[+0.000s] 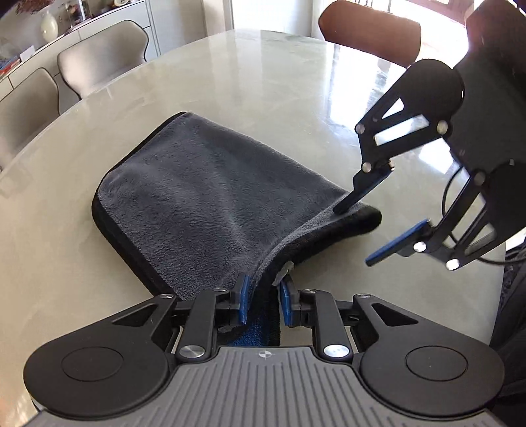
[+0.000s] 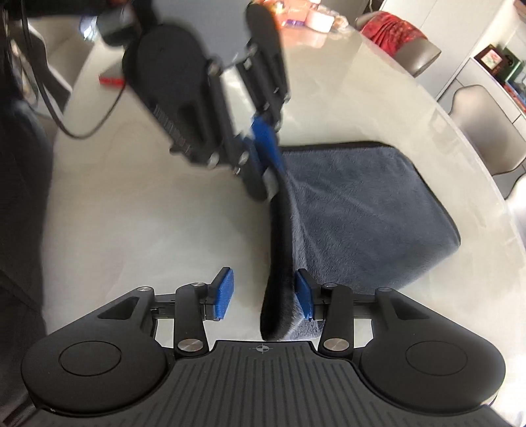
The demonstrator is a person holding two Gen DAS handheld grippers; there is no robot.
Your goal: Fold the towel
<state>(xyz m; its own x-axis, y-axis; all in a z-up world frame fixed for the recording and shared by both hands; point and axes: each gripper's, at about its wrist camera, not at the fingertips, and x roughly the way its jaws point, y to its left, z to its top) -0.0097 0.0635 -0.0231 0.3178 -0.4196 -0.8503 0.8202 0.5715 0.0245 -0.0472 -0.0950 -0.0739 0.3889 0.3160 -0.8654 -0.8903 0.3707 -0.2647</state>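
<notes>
A grey towel (image 1: 203,184) with a dark edge lies folded on the pale table (image 1: 263,72); it also shows in the right wrist view (image 2: 361,203). My left gripper (image 1: 263,295) has its blue pads a small gap apart around the towel's near corner, which is lifted off the table. It shows blurred in the right wrist view (image 2: 266,154). My right gripper (image 2: 264,292) is open, with the towel's other raised corner lying between its pads, against the right one. In the left wrist view the right gripper (image 1: 358,230) has one finger on the towel edge.
Beige chairs (image 1: 98,56) stand along the table's far left, a brown chair (image 1: 371,29) at the far side. A black cable (image 2: 82,124), a red item (image 2: 110,79) and packets (image 2: 305,16) lie on the table beyond the left gripper. A shelf (image 2: 499,65) stands at the right.
</notes>
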